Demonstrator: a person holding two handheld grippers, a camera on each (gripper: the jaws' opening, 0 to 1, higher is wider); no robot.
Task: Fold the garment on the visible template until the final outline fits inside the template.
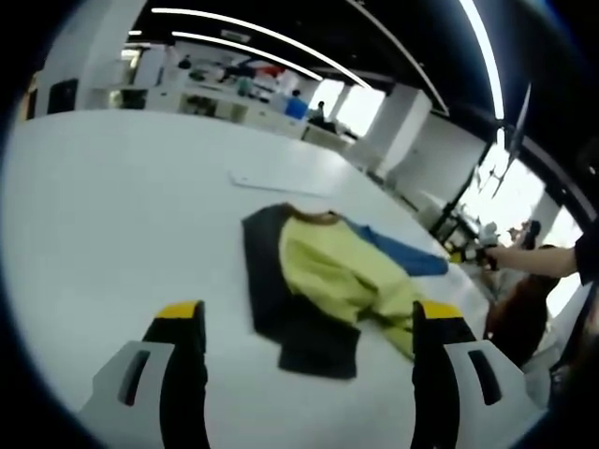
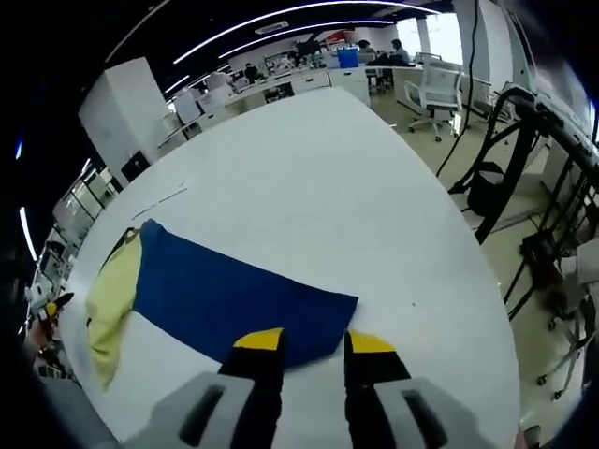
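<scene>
The garment lies crumpled on the white table (image 1: 112,215), with a dark grey part (image 1: 281,309), a yellow-green part (image 1: 328,267) and a blue part (image 1: 402,254). My left gripper (image 1: 311,318) hovers in front of the grey hem, jaws wide open and empty. In the right gripper view the blue panel (image 2: 225,295) lies spread flat, with the yellow-green part (image 2: 110,295) at its left. My right gripper (image 2: 314,342) is low over the blue panel's near edge, jaws a little apart with the cloth's edge between them. A thin flat white sheet (image 1: 281,182) lies beyond the garment.
A person's arm holds the right gripper (image 1: 473,253) at the table's right edge. Desks, shelves and people stand at the back of the room (image 1: 234,79). Beside the table are an office chair (image 2: 435,94), cables and a metal stand (image 2: 524,140).
</scene>
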